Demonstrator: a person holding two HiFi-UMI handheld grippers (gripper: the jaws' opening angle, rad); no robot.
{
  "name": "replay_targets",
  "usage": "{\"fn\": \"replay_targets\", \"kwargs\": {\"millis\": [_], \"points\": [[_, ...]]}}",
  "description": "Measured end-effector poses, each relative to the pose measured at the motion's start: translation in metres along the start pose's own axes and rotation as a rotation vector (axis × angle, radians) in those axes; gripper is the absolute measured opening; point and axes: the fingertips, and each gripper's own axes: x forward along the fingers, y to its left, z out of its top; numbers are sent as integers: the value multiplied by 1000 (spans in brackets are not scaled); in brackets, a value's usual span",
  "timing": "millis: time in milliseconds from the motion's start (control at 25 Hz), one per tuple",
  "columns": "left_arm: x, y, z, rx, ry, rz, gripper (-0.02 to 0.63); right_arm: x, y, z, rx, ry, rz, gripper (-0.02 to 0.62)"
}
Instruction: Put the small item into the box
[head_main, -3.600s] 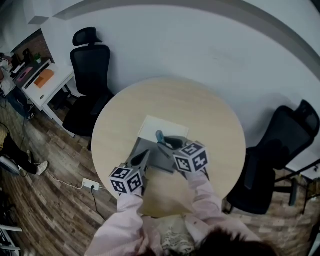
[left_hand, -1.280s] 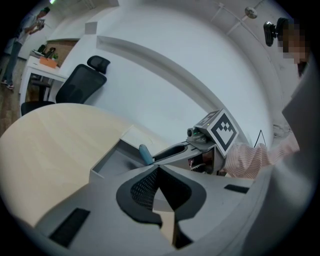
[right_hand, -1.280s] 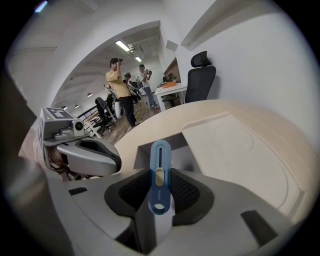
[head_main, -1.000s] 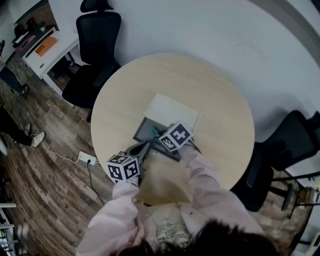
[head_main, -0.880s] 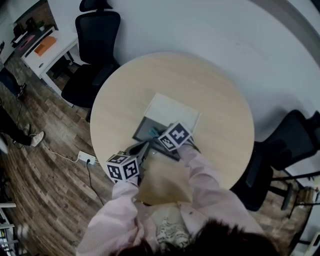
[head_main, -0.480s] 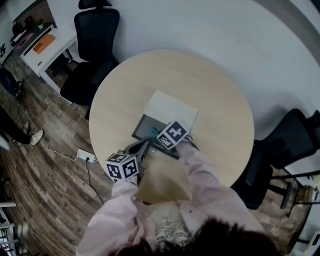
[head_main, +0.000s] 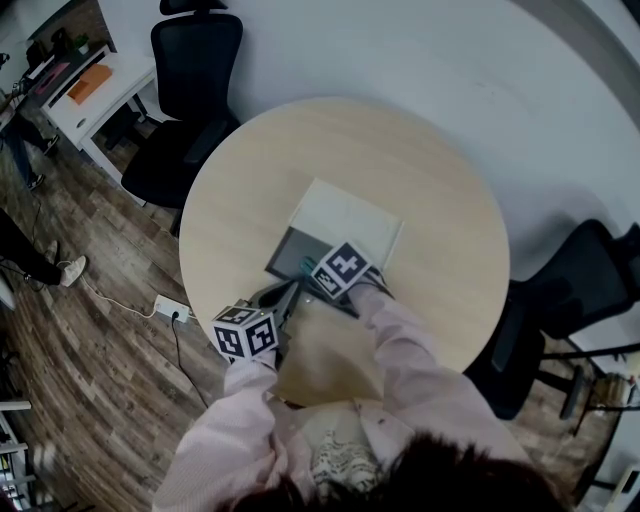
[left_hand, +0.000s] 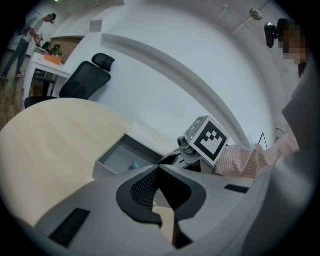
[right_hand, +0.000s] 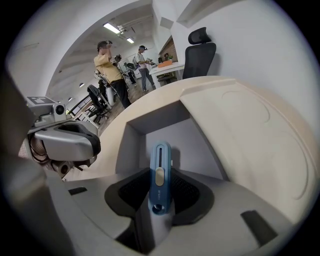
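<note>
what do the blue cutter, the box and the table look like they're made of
Cutter: likely plastic, with a smooth matte blue body and a pale slider.
Box: probably cardboard, with flat matte grey walls and sharp folded corners.
Table: pale wood-look top, perhaps laminate; the grain is too faint to tell.

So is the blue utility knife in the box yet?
Not released: the right tongs grip the blue utility knife, its tip pointing into the open grey box.

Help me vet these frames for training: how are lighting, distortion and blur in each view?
Head view: dim, fisheye bending the floor planks. Left gripper view: black vignette corners, even light. Right gripper view: brightest; cutter sharp, ceiling lights glaring.
</note>
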Motion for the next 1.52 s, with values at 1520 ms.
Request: {"fn": "replay_targets", "kwargs": {"millis": [1520], "points": [[-5,1,-3,-1,0,6,8,10,-4,-1,47,38,-86,140]]}}
